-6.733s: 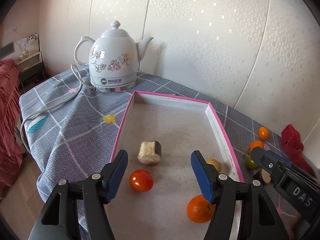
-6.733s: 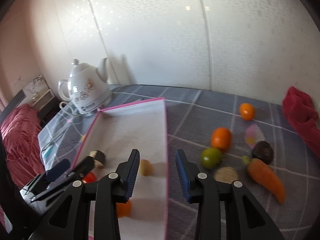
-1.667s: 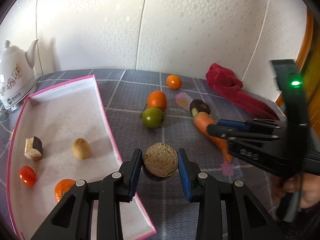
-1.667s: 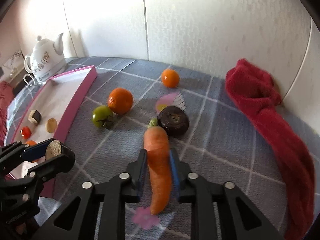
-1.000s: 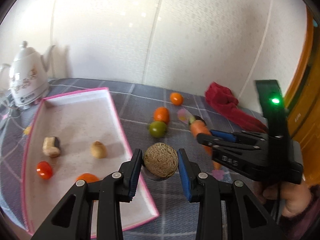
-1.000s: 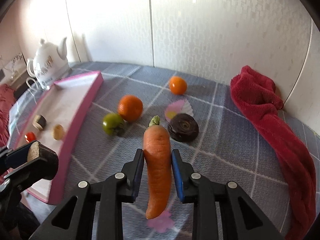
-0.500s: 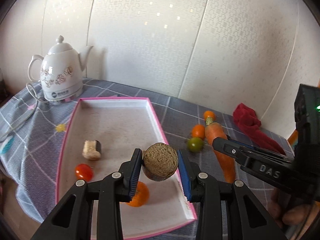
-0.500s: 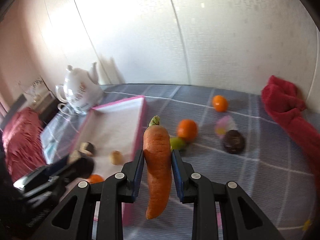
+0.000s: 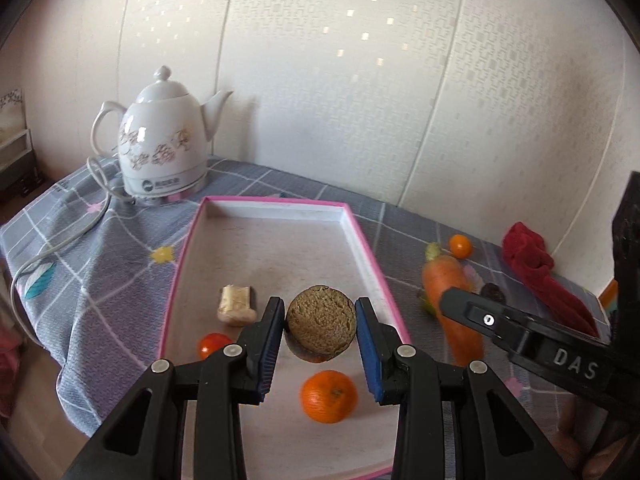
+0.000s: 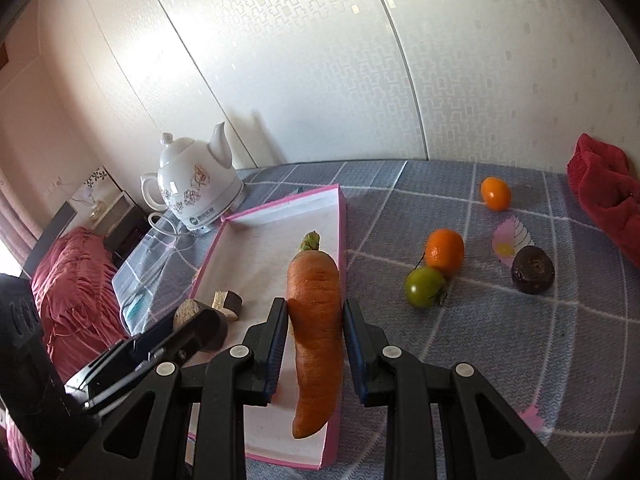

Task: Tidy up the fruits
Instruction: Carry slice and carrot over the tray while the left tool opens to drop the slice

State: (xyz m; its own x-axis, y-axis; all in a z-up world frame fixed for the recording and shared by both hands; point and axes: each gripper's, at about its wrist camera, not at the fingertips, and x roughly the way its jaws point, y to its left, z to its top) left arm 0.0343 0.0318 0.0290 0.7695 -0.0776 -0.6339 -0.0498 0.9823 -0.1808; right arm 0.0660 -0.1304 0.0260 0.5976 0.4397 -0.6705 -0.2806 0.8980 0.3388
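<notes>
Left gripper (image 9: pixel 321 322) clamped a brown round fruit (image 9: pixel 321 323) above the pink tray (image 9: pixel 372 258). Right gripper (image 10: pixel 315 342) gripped a carrot (image 10: pixel 316 328), stem end up, over the tray's right edge.

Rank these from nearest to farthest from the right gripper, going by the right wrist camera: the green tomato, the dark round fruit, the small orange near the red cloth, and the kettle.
From the right gripper:
1. Green tomato, just right of it on the cloth.
2. Dark round fruit, farther right.
3. Small orange, far right, by the red cloth; kettle, back left beyond the tray. Too close to call.
</notes>
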